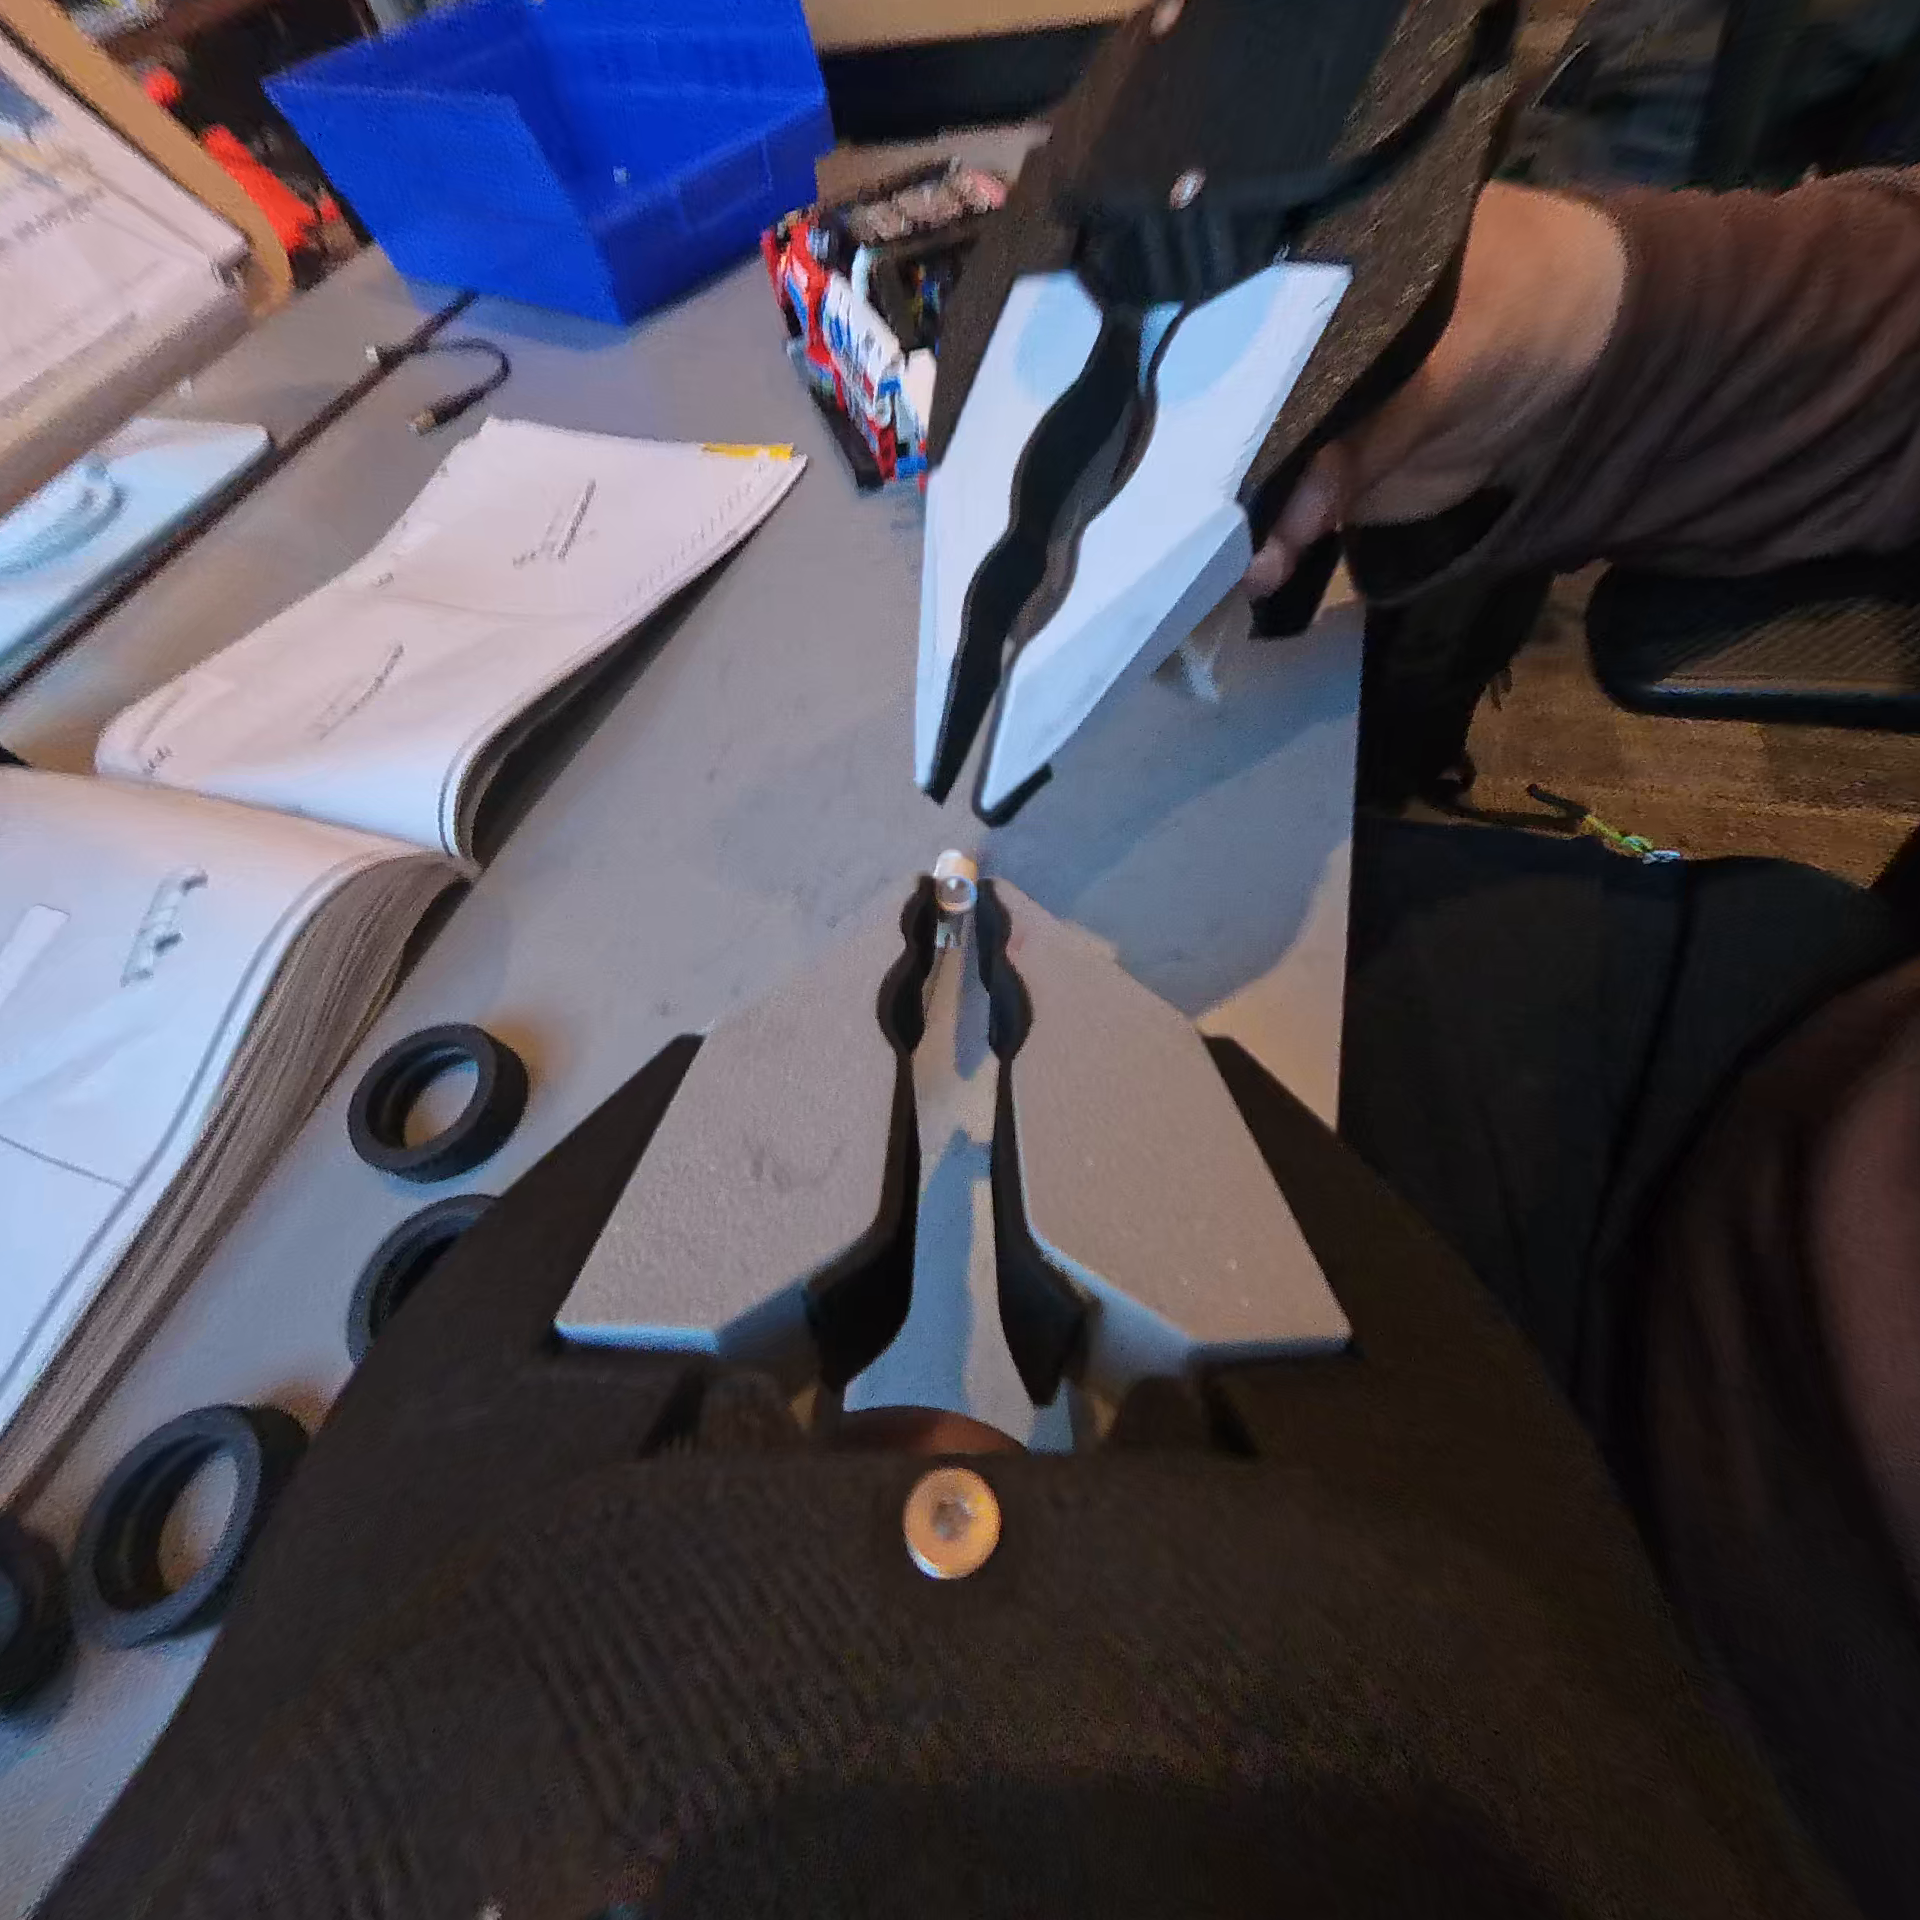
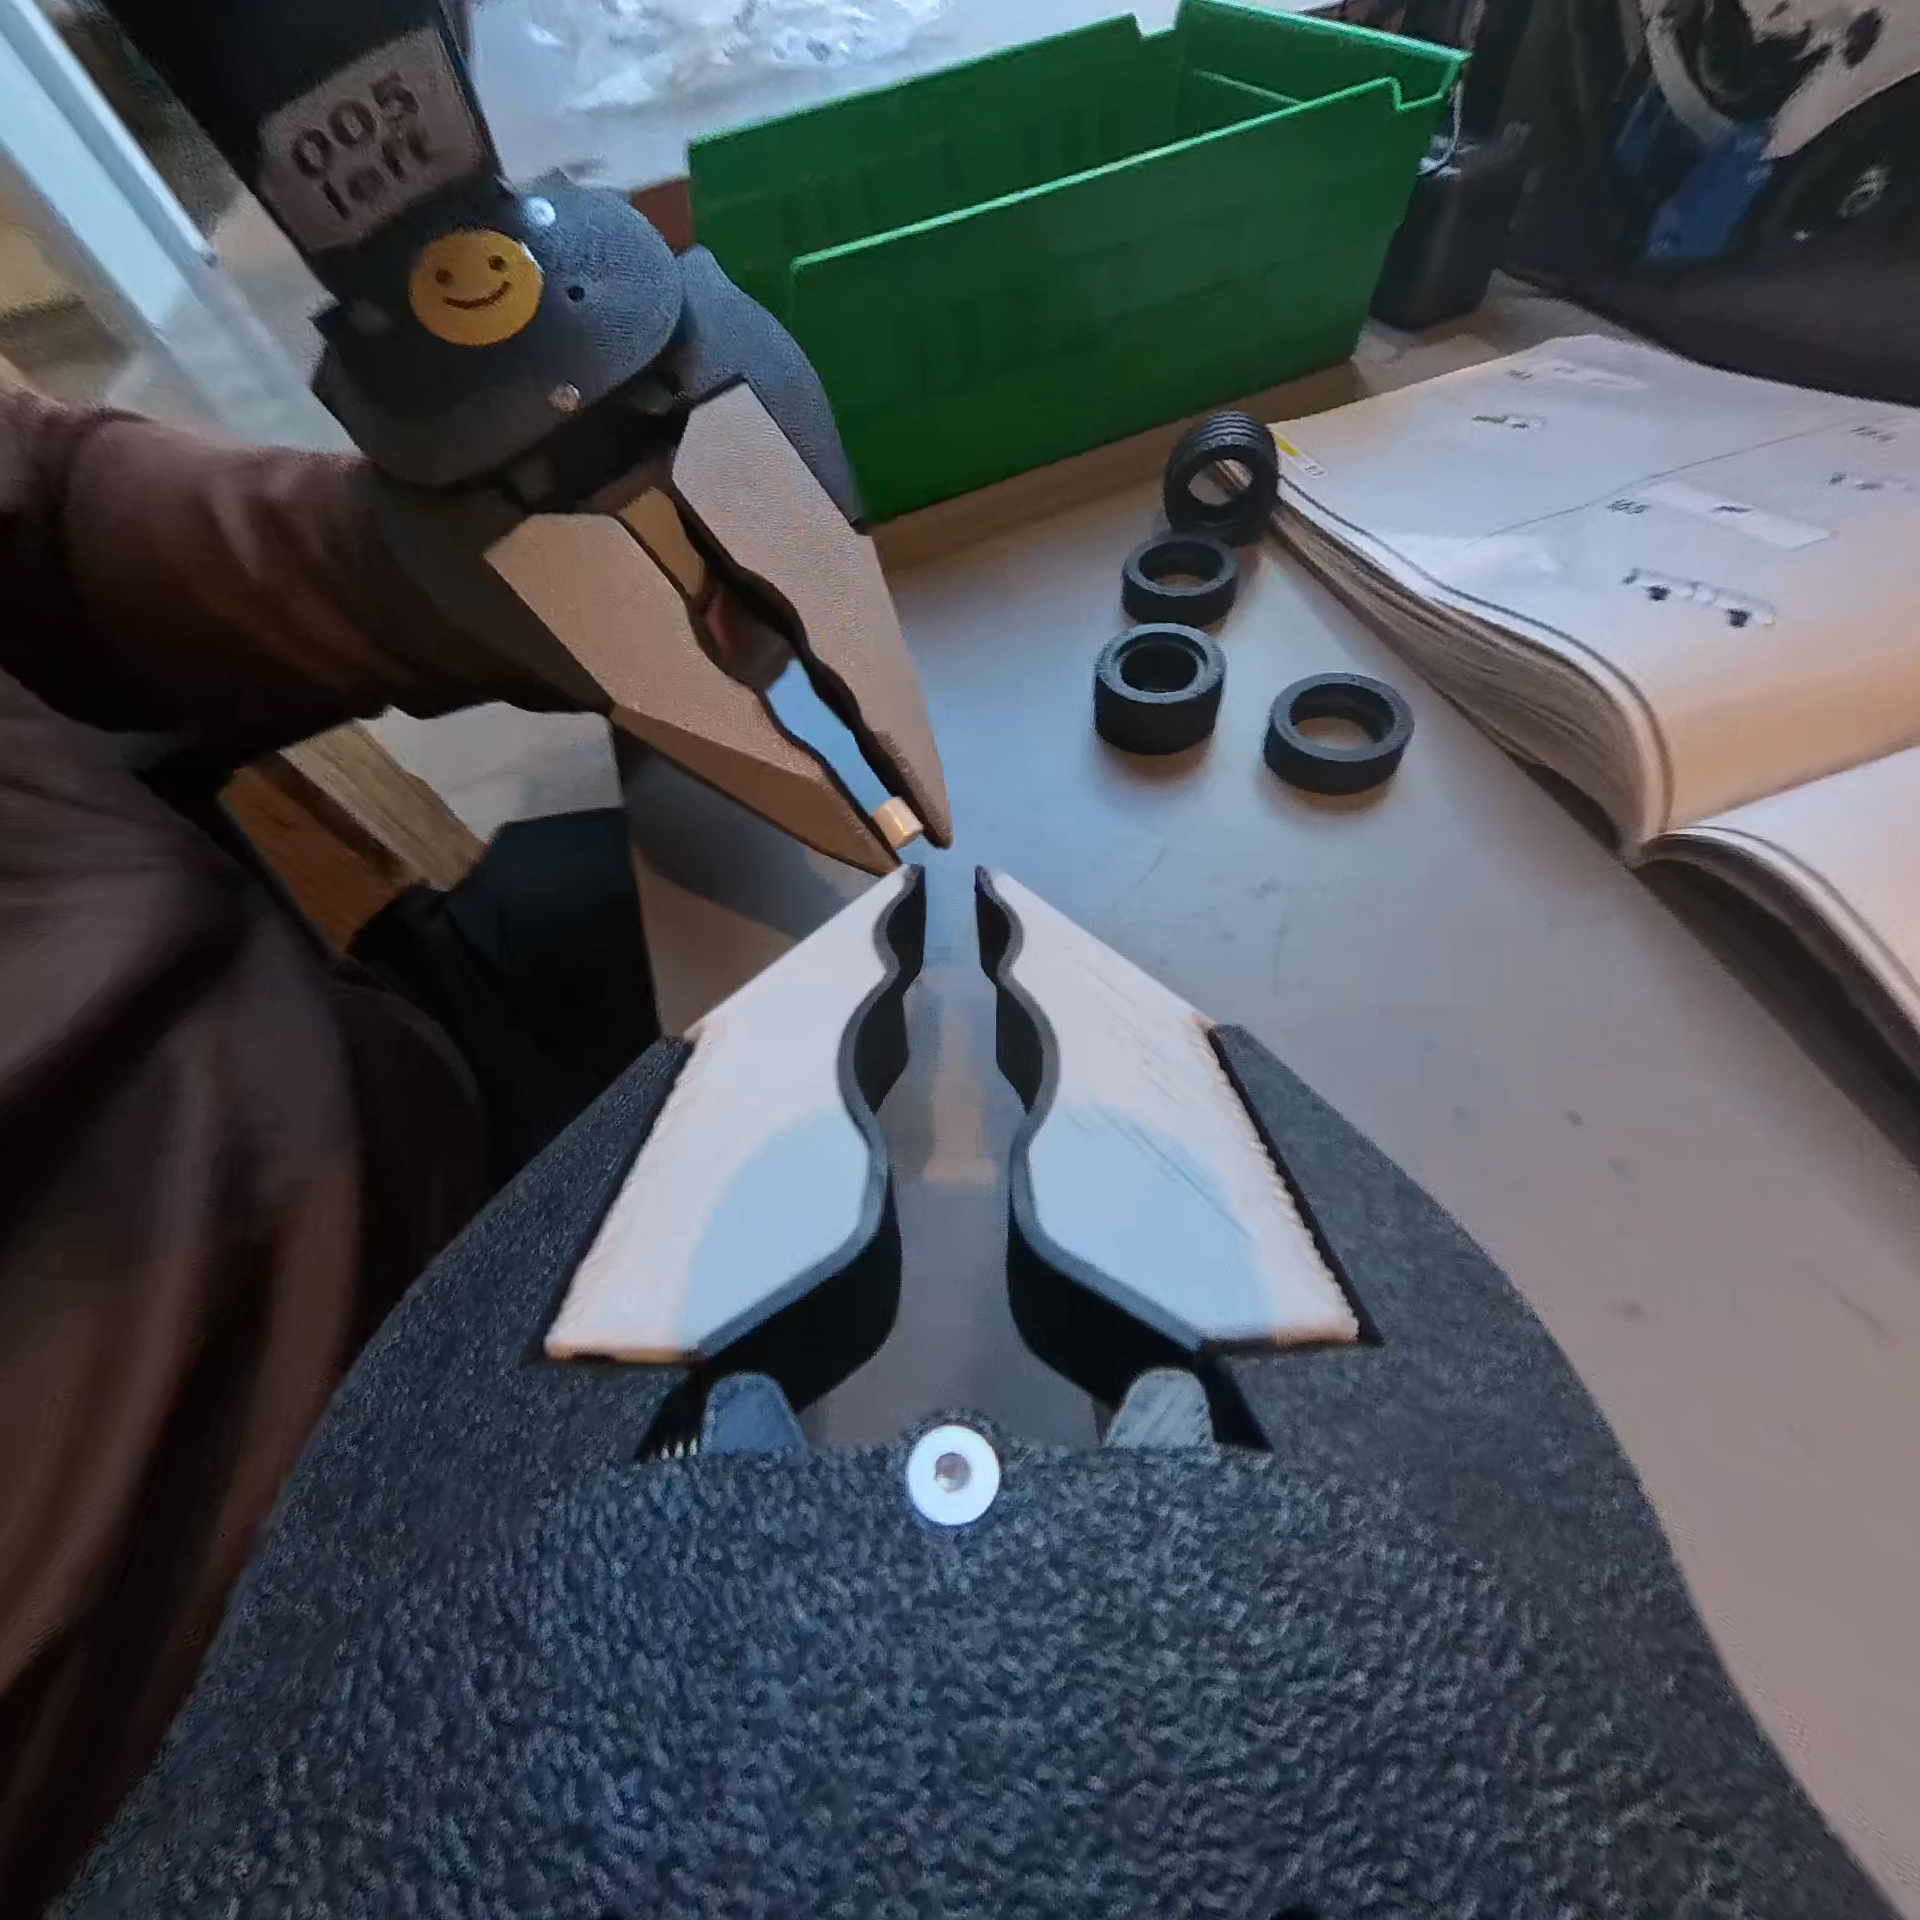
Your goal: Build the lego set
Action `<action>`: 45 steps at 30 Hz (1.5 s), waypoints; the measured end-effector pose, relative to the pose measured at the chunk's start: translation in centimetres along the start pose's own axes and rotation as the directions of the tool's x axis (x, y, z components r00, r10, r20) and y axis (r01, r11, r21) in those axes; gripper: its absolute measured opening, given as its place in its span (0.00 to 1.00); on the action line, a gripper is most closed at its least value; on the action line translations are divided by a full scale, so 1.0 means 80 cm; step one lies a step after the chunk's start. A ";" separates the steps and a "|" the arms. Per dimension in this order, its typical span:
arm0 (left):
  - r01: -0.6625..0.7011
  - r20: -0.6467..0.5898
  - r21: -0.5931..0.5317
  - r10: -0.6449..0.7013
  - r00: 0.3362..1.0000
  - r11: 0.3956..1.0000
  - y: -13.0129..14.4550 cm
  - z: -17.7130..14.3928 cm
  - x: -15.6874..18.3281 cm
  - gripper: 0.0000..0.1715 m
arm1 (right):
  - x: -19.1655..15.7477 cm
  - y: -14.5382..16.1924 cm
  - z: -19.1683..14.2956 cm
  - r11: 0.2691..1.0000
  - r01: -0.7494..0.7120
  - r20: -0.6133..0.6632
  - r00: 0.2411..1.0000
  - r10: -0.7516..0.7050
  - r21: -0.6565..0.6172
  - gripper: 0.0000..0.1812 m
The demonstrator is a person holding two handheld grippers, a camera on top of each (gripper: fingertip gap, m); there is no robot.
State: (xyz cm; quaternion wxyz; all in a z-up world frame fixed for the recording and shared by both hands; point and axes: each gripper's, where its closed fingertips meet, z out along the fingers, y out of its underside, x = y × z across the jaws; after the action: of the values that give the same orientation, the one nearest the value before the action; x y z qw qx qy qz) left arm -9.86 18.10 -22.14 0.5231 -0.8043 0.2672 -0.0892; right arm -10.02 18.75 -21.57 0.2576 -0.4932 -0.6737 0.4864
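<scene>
A small pale cylindrical piece (image 1: 951,883) is pinched at the very tips of the left gripper (image 1: 953,902), held in the air above the tabletop (image 1: 727,790) near its front edge. Right gripper (image 2: 948,883) is slightly parted with nothing between its fingers, tips just beside the piece, nearly touching the left tips.

Handling, judged: piece is light, rigid plastic, smooth and round, so likely to slip or roll out of a tip grip. Best taken across its curved side, on the end left free by the left gripper, squarely rather than at an angle.

Orientation: short cylinder, long axis running roughly along the left fingers, open end facing forward towards the right gripper. Lower part, possibly a stub, is too small to tell.

Elsewhere: black tyres (image 2: 1338,732) lie loose towards the tabletop's left edge beside an open instruction book (image 2: 1621,582); partly built model (image 1: 862,343) stands near the far edge.
</scene>
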 end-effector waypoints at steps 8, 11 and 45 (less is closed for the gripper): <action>-0.288 0.250 -0.077 0.298 0.921 0.955 -0.007 0.002 -0.014 0.02 | 0.000 -0.009 0.002 0.948 -0.312 0.105 0.947 0.305 0.063 0.10; -0.347 0.302 -0.120 0.367 0.880 0.930 -0.010 0.002 -0.018 0.02 | -0.001 -0.010 0.006 0.930 -0.362 0.124 0.928 0.352 0.070 0.10; -0.281 0.263 -0.165 0.317 0.911 0.945 -0.002 0.008 -0.011 0.01 | -0.001 -0.005 0.008 0.808 -0.587 0.292 0.783 0.550 0.051 0.04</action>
State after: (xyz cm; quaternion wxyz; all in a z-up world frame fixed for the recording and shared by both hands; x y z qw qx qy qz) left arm -10.28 19.12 -22.12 0.5127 -0.7891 0.3140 0.1260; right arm -10.65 18.39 -21.48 0.0405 -0.5851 -0.4859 0.6480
